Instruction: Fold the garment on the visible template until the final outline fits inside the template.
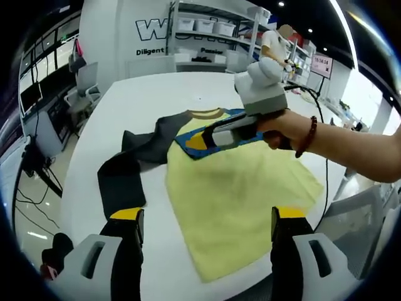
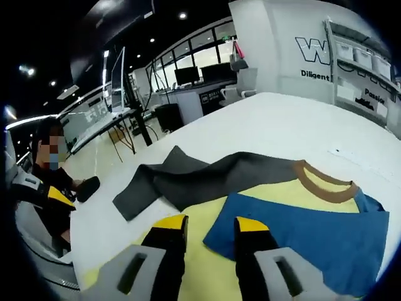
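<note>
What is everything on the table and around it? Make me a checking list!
Surface: white table, round-edged.
Job's things: shirt, yellow body, blue sleeve folded over it, grey sleeve spread out flat, brown collar. No template outline seen.
Clutter: nothing seen.
Grippers: left gripper jaws apart above the shirt hem; right gripper jaws apart over the blue sleeve, held by a hand.
Cables: black cable at the table edge.
Surroundings: shelves, chairs, desks with monitors.
</note>
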